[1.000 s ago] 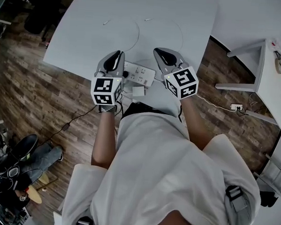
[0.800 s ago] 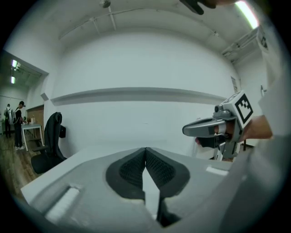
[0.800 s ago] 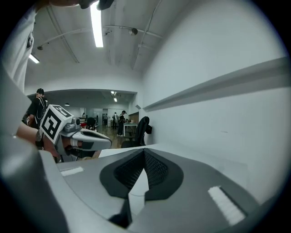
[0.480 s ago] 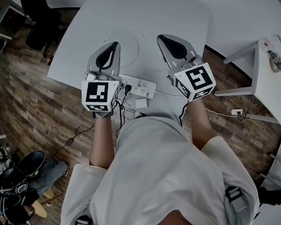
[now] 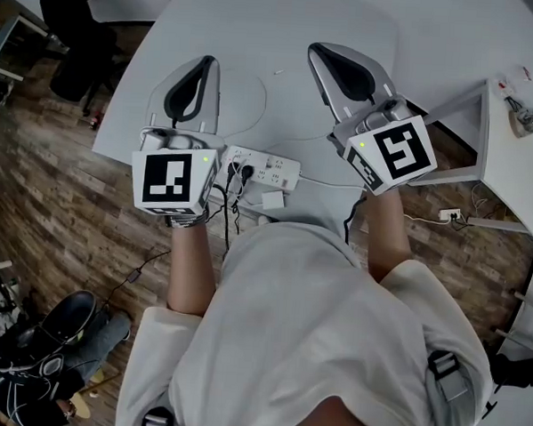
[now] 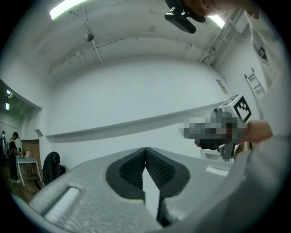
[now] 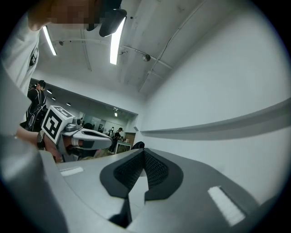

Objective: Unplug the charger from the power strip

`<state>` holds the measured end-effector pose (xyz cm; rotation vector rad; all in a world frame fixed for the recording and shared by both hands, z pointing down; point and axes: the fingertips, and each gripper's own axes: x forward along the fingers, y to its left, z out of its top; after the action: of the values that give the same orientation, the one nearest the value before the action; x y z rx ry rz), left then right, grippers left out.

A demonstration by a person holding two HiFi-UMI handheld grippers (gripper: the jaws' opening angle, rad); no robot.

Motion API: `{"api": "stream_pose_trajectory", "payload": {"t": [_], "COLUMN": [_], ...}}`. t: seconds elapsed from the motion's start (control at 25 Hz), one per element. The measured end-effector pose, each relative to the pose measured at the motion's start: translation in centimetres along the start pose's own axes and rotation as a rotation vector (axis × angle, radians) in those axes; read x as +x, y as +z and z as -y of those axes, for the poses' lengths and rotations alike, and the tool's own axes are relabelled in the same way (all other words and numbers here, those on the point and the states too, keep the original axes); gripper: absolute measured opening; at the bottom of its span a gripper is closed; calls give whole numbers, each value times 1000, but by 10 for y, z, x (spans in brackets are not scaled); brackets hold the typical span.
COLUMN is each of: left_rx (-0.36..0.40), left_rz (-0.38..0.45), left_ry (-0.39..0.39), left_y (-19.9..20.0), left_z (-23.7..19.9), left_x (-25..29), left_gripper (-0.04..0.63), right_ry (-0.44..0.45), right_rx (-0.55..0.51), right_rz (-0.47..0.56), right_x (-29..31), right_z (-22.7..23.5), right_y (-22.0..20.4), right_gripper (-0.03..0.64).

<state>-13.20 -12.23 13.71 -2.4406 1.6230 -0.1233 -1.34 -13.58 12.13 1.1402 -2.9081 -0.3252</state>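
Shows only black-and-white square markers on the cubes of the left gripper [image 5: 203, 64] and the right gripper [image 5: 321, 50], both held level above the white desk [image 5: 285, 22], jaws closed pad to pad on nothing. Takes in a wood-plank floor [image 5: 63, 179], a black chair [image 5: 72, 10] beyond the desk's far left corner, a white side table [image 5: 510, 149] at the right, and the person's white shirt [image 5: 313, 344] covering the desk's near edge. Places the white power strip [image 5: 267, 169] flat near that edge, a dark plug [image 5: 237, 171] at its left end, and the small white charger [image 5: 272, 200] lying just beside the strip's near side.
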Motion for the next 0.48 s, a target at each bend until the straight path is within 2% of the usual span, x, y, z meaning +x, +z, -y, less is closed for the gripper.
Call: {"api": "stream_pose_trajectory", "payload": {"t": [0.48], "left_rx": [-16], "left_rz": [-52], "left_ry": [-41], "left_y": [-18], "left_z": [-2], "left_x": [16], "left_gripper": [6], "right_ry": [0], "right_rx": [23], "right_rz": [-66], "right_x": [7], "right_z": [3], "right_y": [-25], "right_gripper": [0]}}
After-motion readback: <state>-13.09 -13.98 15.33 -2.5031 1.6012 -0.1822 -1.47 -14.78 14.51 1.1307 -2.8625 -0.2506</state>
